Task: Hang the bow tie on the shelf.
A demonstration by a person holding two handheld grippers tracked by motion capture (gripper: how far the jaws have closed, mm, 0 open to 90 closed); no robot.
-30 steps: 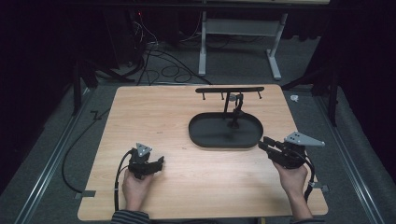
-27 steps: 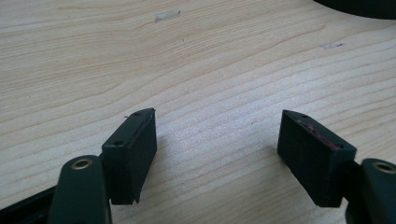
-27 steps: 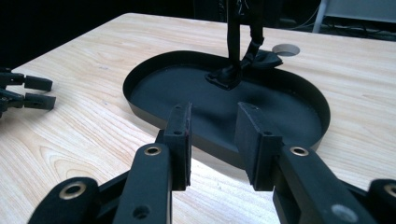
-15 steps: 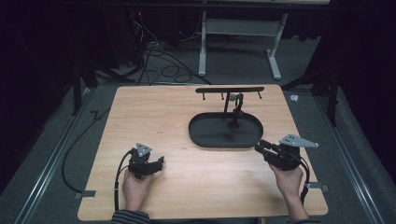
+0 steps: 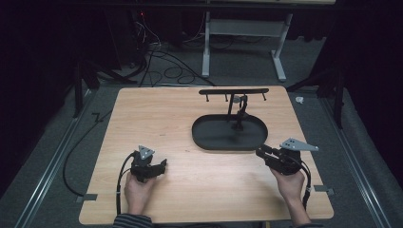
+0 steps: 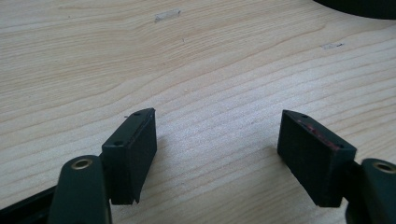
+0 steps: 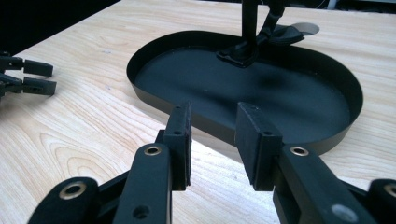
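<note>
A black oval tray [image 5: 215, 140] lies right of the table's middle, and a black T-shaped stand [image 5: 231, 110] with small hooks rises from its far part. My left gripper [image 5: 163, 165] rests at the front left in a hand, pointing right. Its jaws stand wide open over bare wood [image 6: 219, 140] with nothing between them. My right gripper [image 5: 260, 152] sits at the tray's front right corner and points left. It is part open [image 7: 212, 133] and empty, just short of the tray rim [image 7: 154, 100]. The stand's post [image 7: 248, 28] shows behind.
The wooden table [image 5: 157, 118] has bare room at the left and front. My left gripper [image 7: 25, 77] also appears far left in the right gripper view. Cables trail off the front edge. Dark floor with cables and a white frame [image 5: 280, 52] lies beyond.
My right gripper has drifted slightly left along the tray's front right corner. The left gripper has stayed put, and both jaw openings look the same.
</note>
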